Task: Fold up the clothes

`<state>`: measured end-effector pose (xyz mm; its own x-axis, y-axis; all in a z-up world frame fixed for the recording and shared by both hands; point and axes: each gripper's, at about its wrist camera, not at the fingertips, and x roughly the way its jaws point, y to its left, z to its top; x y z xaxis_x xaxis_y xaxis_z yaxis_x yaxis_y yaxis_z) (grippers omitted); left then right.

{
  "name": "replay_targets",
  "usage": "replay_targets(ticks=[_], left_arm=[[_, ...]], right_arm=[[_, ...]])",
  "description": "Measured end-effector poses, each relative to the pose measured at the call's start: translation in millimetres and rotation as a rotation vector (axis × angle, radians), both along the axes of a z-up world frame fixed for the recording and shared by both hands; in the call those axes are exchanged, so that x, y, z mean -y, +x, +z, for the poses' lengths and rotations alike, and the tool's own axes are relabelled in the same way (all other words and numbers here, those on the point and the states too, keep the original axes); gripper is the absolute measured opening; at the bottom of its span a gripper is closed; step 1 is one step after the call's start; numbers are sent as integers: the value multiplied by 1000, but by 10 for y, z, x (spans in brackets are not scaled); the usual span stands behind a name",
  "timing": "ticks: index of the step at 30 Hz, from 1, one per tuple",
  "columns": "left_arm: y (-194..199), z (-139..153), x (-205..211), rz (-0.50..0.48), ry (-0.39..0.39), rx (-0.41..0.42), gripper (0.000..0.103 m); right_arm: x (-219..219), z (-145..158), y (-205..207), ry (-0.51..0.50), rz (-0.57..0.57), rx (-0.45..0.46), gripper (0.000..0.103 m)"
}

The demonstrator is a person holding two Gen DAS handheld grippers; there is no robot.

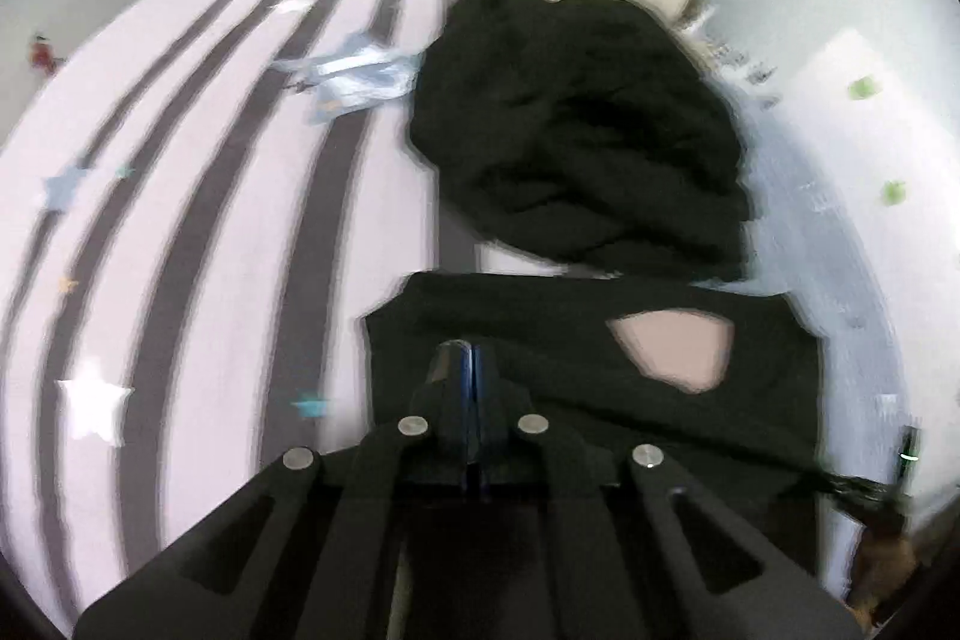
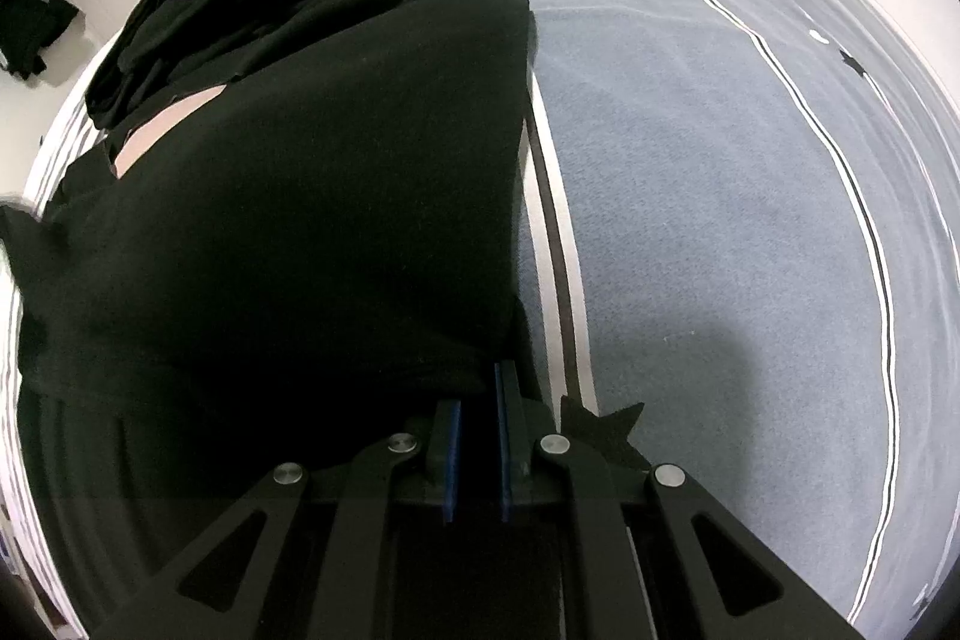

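On the striped bed, black garment lies flat beside a dark pile; soft, light, floppy (grip hems). Left tongs clenched empty; right tongs pinching its edge.

No legible text, no labels, no brands, no numbers, no signs anywhere

The left wrist view is smeared by motion blur, so the striped bedsheet and the black clothes pile have soft edges. The right wrist view is sharp and evenly lit, with a soft shadow on the grey bedding near the gripper. Both views bend strongly toward dark corners, and the black fabric shows almost no detail.
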<state>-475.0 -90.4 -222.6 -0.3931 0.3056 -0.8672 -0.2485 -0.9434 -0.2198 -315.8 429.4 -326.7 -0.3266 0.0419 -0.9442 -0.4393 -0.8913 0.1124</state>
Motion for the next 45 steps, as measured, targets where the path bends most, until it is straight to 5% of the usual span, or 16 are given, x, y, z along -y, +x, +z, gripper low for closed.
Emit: replay_targets(ticks=[2,10,25,26,27,31,38,45], left_arm=[[43,-127,36,-3,-15,77,4],[405,-290,59,-74,14,85,12],[201,-610,-291,-136,16,66,17],[205,-624,-308,-145,12,67,16],[221,-635,-327,-161,10,73,1],[399,-601,-317,-211,3,77,0],[609,-416,95,-94,36,53,0],[355,-531,-256,-111,-54,51,49]], right_arm=[[-28,15,30,0,0,1,8],[-56,9,69,-1,-10,-3,8],[-36,28,142,9,3,-1,8],[-34,33,155,9,3,-2,8],[-40,36,166,10,3,-2,8],[-32,9,102,6,2,-2,8],[-25,10,76,1,2,-3,8],[28,16,35,23,5,10,8]])
